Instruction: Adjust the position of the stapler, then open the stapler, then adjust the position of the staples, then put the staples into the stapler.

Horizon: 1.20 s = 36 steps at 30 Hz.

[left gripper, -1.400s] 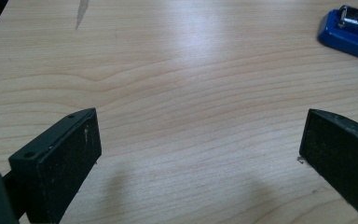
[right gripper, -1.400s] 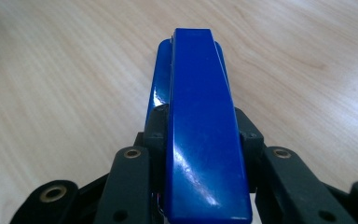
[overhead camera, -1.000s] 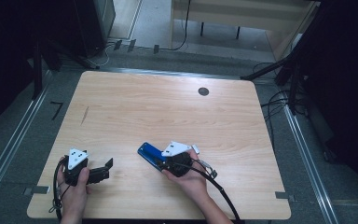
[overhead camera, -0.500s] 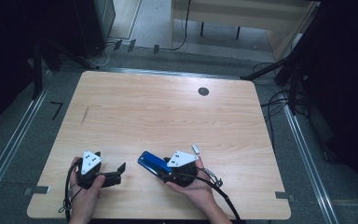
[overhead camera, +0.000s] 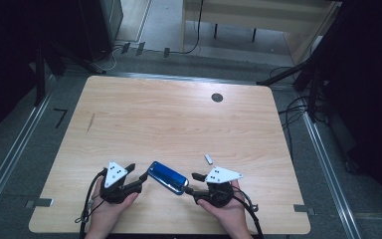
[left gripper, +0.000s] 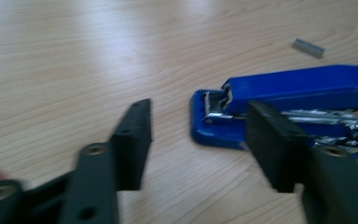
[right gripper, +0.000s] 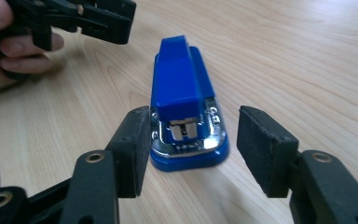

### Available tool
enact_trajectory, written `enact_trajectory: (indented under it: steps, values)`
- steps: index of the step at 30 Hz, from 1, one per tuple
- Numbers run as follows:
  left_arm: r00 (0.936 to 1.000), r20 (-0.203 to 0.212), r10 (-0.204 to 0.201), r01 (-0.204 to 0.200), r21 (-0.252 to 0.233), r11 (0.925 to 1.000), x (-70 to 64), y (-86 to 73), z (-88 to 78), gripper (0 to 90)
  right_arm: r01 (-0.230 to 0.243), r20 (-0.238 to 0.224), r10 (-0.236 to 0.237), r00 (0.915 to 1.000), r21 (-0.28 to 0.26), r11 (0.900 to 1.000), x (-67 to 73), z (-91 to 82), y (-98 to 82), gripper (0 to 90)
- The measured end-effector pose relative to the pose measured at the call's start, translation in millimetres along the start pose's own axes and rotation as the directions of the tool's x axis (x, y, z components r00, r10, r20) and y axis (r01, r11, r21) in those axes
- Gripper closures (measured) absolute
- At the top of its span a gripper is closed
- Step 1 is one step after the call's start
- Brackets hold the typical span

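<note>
- Right gripper (right gripper: 189, 154), jaws just closing but apart, straddles the blue stapler (right gripper: 182, 93) near the desk's (overhead camera: 179, 114) front edge.
- Left gripper (left gripper: 196, 144), also closing, grips nothing.
- An off-centre squeeze could skid it.

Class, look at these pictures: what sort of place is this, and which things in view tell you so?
Probably a lab or workshop set up for recording. A bare wooden table stands on a grey floor between metal rails, with cables trailing around it and dark stands at the sides. A blue stapler lies on the table.
</note>
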<state>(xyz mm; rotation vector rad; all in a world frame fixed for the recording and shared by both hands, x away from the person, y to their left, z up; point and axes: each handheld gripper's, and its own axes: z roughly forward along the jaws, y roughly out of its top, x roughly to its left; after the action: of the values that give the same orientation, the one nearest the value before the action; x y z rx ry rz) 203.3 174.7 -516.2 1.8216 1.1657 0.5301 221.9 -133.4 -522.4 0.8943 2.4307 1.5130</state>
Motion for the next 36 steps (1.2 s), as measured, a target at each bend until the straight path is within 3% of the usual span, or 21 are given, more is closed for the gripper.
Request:
enact_trajectory:
  steps: [1,2,3,4,7,8,10,11,14,18,21,24,26,27,29,36]
  values:
    - [0.9999,0.01,0.006,-0.006,0.002,1.0,-2.6,0.9,2.2,64.4,0.004,0.017,-0.004,0.9998,0.005,1.0,-1.9,-6.6,-1.1,48.2]
    - [0.9997,0.022,0.01,-0.01,-0.001,0.9999,-4.6,1.3,4.3,64.4,0.004,0.017,-0.004,0.9998,0.005,1.0,-1.9,-6.6,-1.1,48.2]
    - [0.9986,0.048,0.022,-0.022,0.0,0.9998,-7.3,2.0,7.5,74.1,0.038,0.031,-0.039,0.9988,0.025,0.999,-3.0,-11.5,-3.5,54.0]
    - [0.9977,0.06,0.03,-0.031,0.002,0.9995,-9.2,2.3,9.4,74.1,0.038,0.031,-0.039,0.9988,0.025,0.999,-3.0,-11.5,-3.5,54.0]
    - [0.9924,0.109,0.057,-0.059,0.019,0.9981,-15.1,3.5,16.5,85.2,0.048,0.048,-0.048,0.9977,0.016,0.999,-6.5,-18.5,-9.6,59.7]
    - [0.9908,0.129,0.043,-0.047,0.032,0.9984,-16.9,4.0,17.5,86.9,0.038,0.054,-0.038,0.9978,0.003,0.999,-8.3,-19.4,-12.1,59.9]
    - [0.9848,0.167,0.048,-0.057,0.048,0.9973,-20.3,5.2,18.6,88.7,0.019,0.076,-0.017,0.997,-0.024,1.0,-11.0,-19.5,-16.7,62.0]
    - [0.9844,0.162,0.069,-0.078,0.052,0.9956,-22.6,5.0,18.6,90.0,-0.015,0.061,0.016,0.998,-0.02,1.0,-12.0,-17.4,-17.8,64.5]
    - [0.9816,0.177,0.072,-0.083,0.055,0.995,-24.2,3.3,20.3,90.0,-0.037,0.08,0.038,0.996,-0.017,0.999,-9.6,-13.3,-16.5,68.1]
    - [0.9783,0.194,0.073,-0.085,0.057,0.9947,-26.5,1.8,23.2,90.0,-0.042,0.092,0.043,0.9948,-0.015,0.999,-7.0,-8.5,-16.2,74.8]
    - [0.9776,0.196,0.078,-0.091,0.06,0.994,-26.3,2.5,23.3,90.0,-0.034,0.08,0.032,0.9963,0.022,0.999,-3.2,-3.2,-17.2,83.7]
    - [0.9754,0.21,0.069,-0.083,0.061,0.9946,-27.2,1.7,24.2,90.0,-0.033,0.074,0.03,0.9968,0.032,0.999,-2.9,-1.5,-17.8,85.3]
    - [0.9719,0.218,0.087,-0.108,0.082,0.9908,-31.4,-1.1,27.9,90.0,-0.045,0.071,0.043,0.9965,0.034,0.998,-2.4,0.7,-18.7,86.9]
    - [0.97,0.206,0.13,-0.152,0.096,0.9837,-36.9,-3.4,31.2,90.0,-0.047,0.065,0.045,0.9969,0.043,0.998,-1.6,3.4,-19.4,87.5]
    - [0.9668,0.212,0.143,-0.166,0.096,0.9814,-40.9,-2.9,32.7,90.0,-0.048,0.06,0.045,0.9972,0.052,0.998,-0.2,5.8,-19.5,87.9]
    - [0.9679,0.221,0.119,-0.148,0.117,0.9822,-40.0,-2.1,35.1,90.0,-0.041,0.066,0.037,0.9972,0.064,0.997,3.4,10.6,-18.8,90.0]
